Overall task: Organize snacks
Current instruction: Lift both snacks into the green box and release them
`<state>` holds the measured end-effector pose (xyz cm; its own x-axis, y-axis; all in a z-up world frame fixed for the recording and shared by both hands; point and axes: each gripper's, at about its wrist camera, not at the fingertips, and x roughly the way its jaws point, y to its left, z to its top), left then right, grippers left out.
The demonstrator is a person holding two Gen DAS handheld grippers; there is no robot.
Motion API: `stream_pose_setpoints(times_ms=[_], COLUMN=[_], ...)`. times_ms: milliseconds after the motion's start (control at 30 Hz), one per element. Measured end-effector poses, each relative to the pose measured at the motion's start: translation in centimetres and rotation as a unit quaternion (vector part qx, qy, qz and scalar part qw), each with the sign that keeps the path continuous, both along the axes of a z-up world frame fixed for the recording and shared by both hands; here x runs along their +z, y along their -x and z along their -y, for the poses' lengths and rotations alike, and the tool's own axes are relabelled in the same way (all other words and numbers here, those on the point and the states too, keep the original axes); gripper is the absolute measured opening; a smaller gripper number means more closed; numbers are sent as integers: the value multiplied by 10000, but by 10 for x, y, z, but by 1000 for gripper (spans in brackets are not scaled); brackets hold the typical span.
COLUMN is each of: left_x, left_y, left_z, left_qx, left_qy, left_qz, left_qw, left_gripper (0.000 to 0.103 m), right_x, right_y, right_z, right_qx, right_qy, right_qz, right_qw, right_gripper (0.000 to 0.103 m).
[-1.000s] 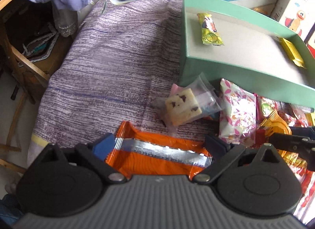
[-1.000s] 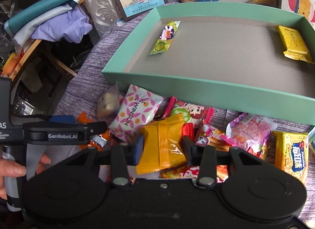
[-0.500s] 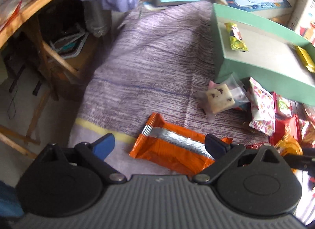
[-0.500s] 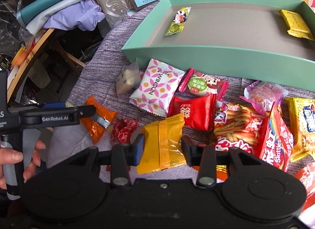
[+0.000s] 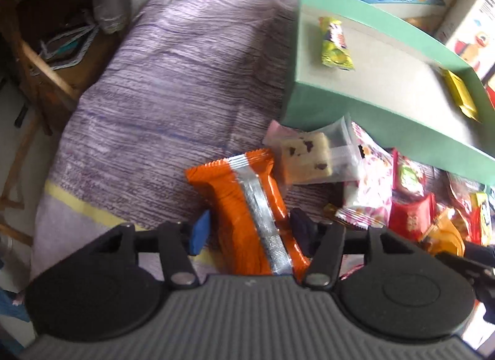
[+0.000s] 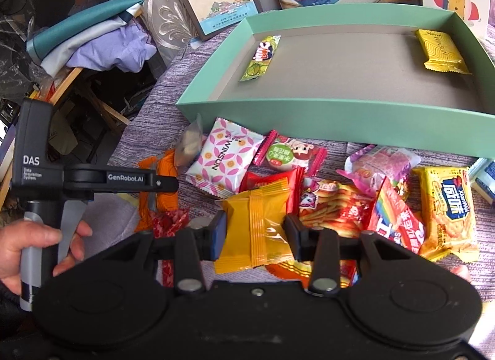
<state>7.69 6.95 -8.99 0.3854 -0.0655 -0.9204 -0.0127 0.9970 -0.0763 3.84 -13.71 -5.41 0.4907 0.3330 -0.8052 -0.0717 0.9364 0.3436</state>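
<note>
Snacks lie heaped on the purple cloth point(image 6: 154, 118) before the green tray point(image 6: 309, 106). Our right gripper point(image 6: 255, 230) is clamped on a yellow packet point(image 6: 256, 220); our left gripper point(image 5: 247, 230) is closing around an orange packet point(image 5: 244, 193) (pads not clearly pressing yet). Both wrappers look light, crinkly and slippery, so we'd pinch mid-body.
</note>
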Motion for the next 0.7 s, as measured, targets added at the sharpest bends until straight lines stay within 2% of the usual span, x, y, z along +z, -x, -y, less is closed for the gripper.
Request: stream_pose_setpoints(times_ms=[67,200,267,400,500,700], left_x=[2,1,-2,6,23,71], left_y=[5,16,18,26,30,26], left_z=[4,6,4,-5,-13,-19], left_qx=[-164,-187,-286,-300,-379,-535], left_qy=[-145,-349,-212,-149,-57,213], left_qz=[47,12,-44,192,391,955], left_qw=[9997,9992,9994,9993,9985,9938], left_gripper=[55,71,59,48,45,45], right_x=[-1,-4,-5,1,11,36], right_y=[-3,-7,-8,-7,-8,-16], right_z=[-1,-8,-10,-12,-10,-2], right_qx=[-4,21,35,68,135,71], right_qy=[7,12,0,19,67,28], right_qz=[2,4,-19,-27,68,331], right_qw=[10000,10000,10000,10000,9999,9994], right_gripper=[40,40,40,40,40,40])
